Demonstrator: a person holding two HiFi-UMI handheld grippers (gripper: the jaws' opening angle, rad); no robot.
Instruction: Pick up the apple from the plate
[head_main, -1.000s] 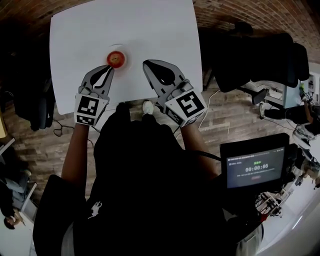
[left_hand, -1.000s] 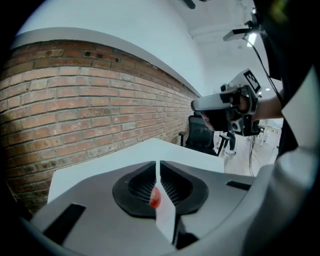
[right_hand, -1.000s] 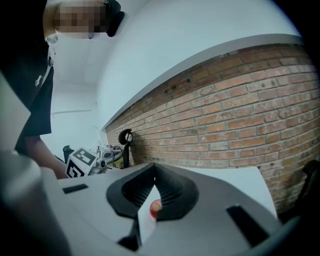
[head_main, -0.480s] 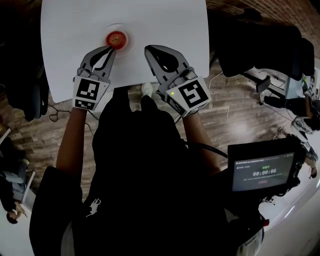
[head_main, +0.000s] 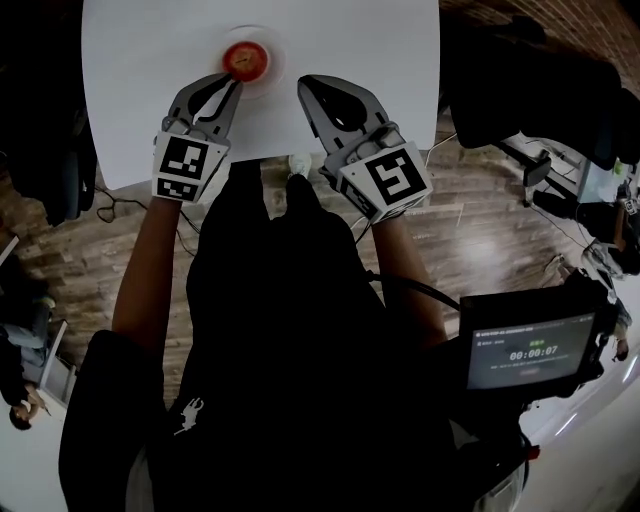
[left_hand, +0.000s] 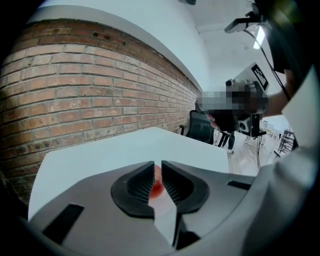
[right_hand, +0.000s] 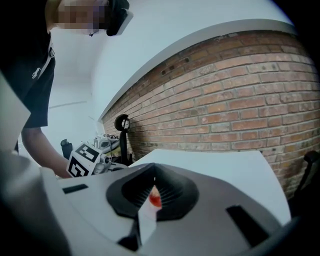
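Observation:
A red apple (head_main: 245, 58) sits on a small white plate (head_main: 272, 72) on the white table (head_main: 350, 40). My left gripper (head_main: 234, 86) points at it from just short of the plate. Its jaws are opening, with a thin slit between them and nothing gripped. Through that slit in the left gripper view (left_hand: 157, 165) I see a sliver of the apple (left_hand: 157, 186). My right gripper (head_main: 303, 84) hovers to the right of the plate, shut and empty. In the right gripper view (right_hand: 154, 179) the apple (right_hand: 155, 199) shows behind the closed tips.
Black office chairs stand at the right (head_main: 520, 90) and the left (head_main: 60, 170) of the table. A screen with a timer (head_main: 525, 350) is at the lower right. A brick wall (left_hand: 100, 85) runs behind the table. The floor is wood (head_main: 470, 220).
Both grippers have sunk toward the table near its front edge, still aimed at the plate. The apple has stayed on the plate.

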